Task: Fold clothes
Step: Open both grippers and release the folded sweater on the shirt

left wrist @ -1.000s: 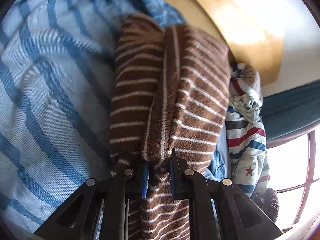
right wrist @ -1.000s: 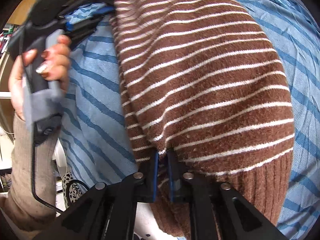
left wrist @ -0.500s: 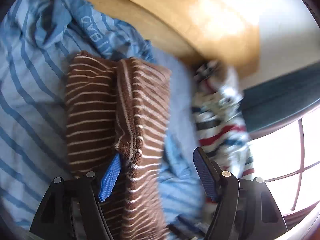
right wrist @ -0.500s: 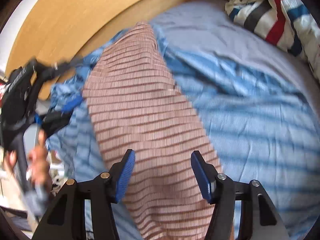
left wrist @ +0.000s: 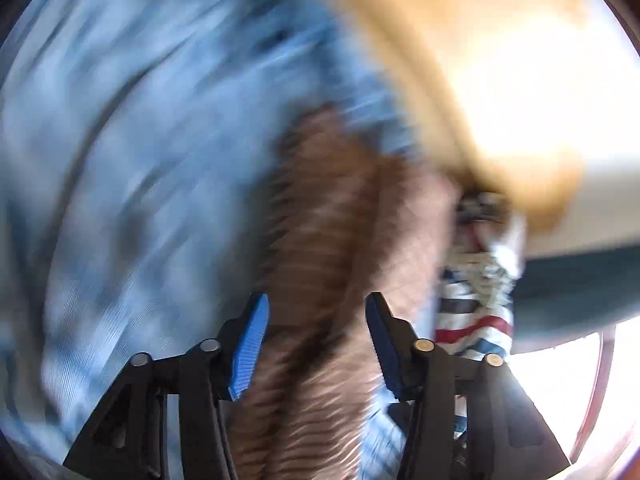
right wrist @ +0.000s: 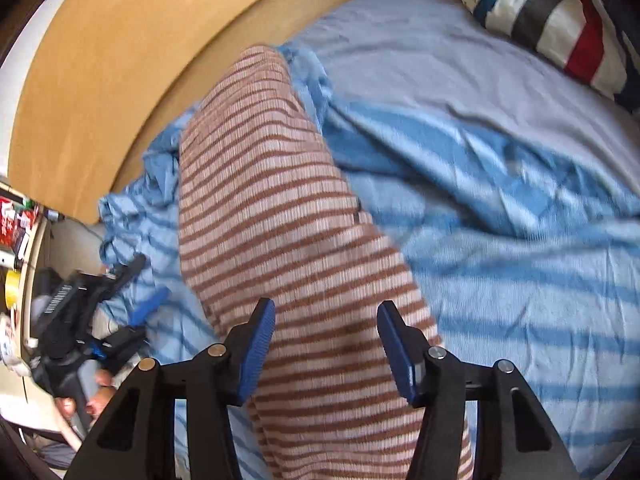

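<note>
- Two tools, both let go within the last second.
- Bed (right wrist: 460, 80): we see the striped brown sweater (right wrist: 288, 220) lying folded on it.
- Left tool (left wrist: 316, 344): jaws closing, nothing gripped.
- Right tool (right wrist: 326, 350): jaws narrowing, pads clear of knit; fold placed.

There was one brown sweater with white stripes (right wrist: 296, 240), lying as a single long folded strip. One blue striped bedsheet (right wrist: 520, 248) lay under it. One bundle of red, white and dark striped fabric (right wrist: 560, 20) sat at the far corner. One wooden headboard (right wrist: 120, 60) stood behind. Two grippers showed: the right gripper (right wrist: 326, 344) and the left gripper (left wrist: 316, 340).
</note>
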